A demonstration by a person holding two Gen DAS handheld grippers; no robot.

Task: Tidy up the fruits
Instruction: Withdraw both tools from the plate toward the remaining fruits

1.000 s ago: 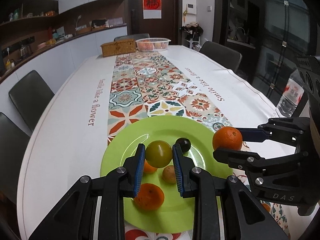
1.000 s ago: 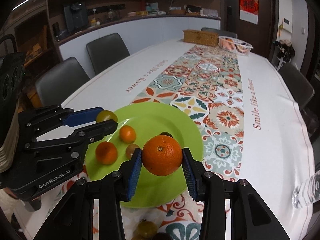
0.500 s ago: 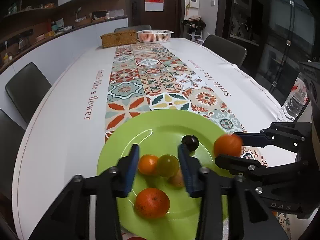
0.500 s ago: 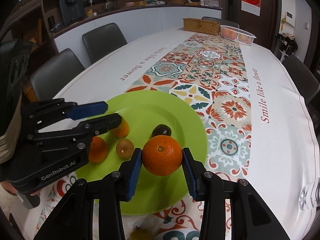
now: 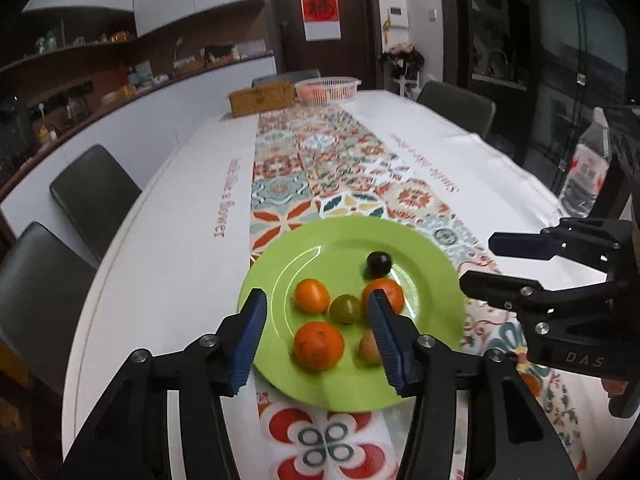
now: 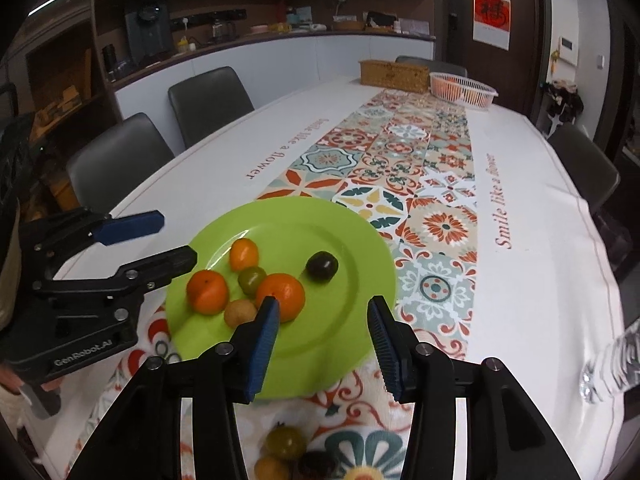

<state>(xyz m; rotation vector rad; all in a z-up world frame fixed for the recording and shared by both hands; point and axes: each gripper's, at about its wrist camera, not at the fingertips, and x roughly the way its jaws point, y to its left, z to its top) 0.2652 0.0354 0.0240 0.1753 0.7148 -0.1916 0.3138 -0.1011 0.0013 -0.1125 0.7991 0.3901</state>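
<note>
- six fruits lie on the green plate [image 6: 360, 240], which sits on the patterned runner [image 6: 400, 168] of the white table [image 6: 540, 240].
- the left tongs [image 5: 316, 336] hang over the near side of the plate with their jaws spread wide and nothing between the blue pads.
- the right tongs [image 6: 322, 340] hang over the near edge of the plate, likewise wide open and empty.
- a large orange [image 6: 282, 294] rests on the plate just beyond the left pad of the right tongs, touching a small greenish tomato [image 6: 251, 279].
- a second orange fruit [image 6: 207, 292] lies on the plate's left part near the left tongs, and a smaller orange one [image 6: 244, 254] sits farther back.
- a small brownish fruit [image 6: 239, 313] lies at the near side, just beside the large orange.
- a dark round fruit [image 6: 322, 266] sits apart from the cluster, toward the far right of the plate.
- in the left wrist view the greenish tomato [image 5: 346, 309] shows between the open pads, with the dark fruit [image 5: 379, 263] beyond it.
- three more small fruits lie on the runner in front of the plate, under the right tongs: a greenish one [image 6: 285, 442], an orange one [image 6: 272, 468] and a dark one [image 6: 316, 465].
- a wicker box [image 6: 394, 76] and a white basket [image 6: 464, 89] holding orange fruit stand at the far end of the table.
- a clear water bottle [image 5: 586, 176] stands at the table's right edge.
</note>
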